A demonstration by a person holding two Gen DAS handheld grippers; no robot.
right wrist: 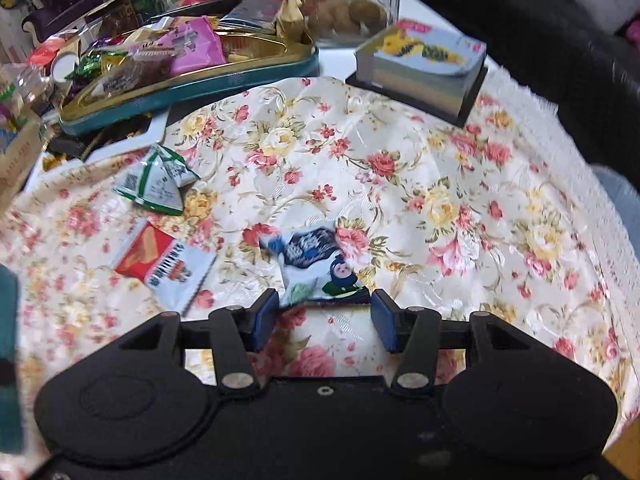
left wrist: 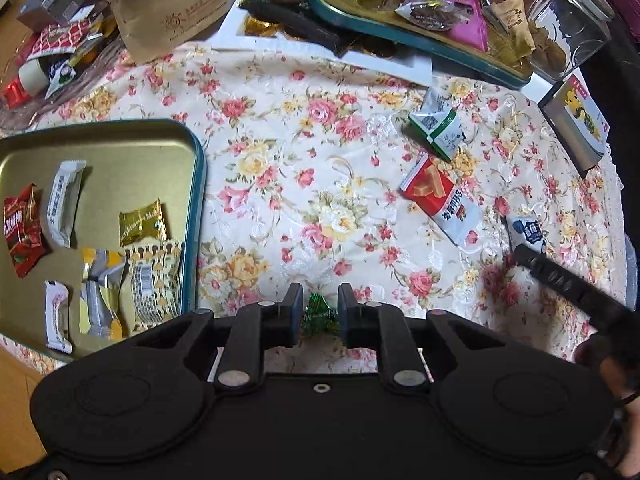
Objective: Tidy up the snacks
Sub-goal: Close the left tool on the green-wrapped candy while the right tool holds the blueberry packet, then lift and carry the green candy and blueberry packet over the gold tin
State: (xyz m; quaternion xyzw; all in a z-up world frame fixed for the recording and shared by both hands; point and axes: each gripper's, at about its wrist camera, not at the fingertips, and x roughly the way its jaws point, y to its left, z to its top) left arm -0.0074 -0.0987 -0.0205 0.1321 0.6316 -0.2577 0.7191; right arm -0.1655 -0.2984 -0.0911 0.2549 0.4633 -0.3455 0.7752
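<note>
My left gripper (left wrist: 319, 313) points down over the floral cloth and is shut on a small green foil candy (left wrist: 319, 315). To its left lies an open gold-lined tin (left wrist: 195, 200) holding several wrapped snacks. My right gripper (right wrist: 324, 316) has a blue-and-white snack packet (right wrist: 316, 260) spanning the gap between its blue pads, whose tips press on the packet's lower corners. In the left wrist view that packet (left wrist: 527, 231) sits at the tip of the right gripper's finger (left wrist: 532, 258). A red-and-white packet (right wrist: 160, 264) and a green-and-white packet (right wrist: 158, 186) lie loose on the cloth.
A second teal tin (right wrist: 192, 88), heaped with snacks, stands at the back on a white board. A card box (right wrist: 424, 64) sits at the back right by a clear jar (left wrist: 568, 20). A paper bag (left wrist: 172, 4) and boxes crowd the back left.
</note>
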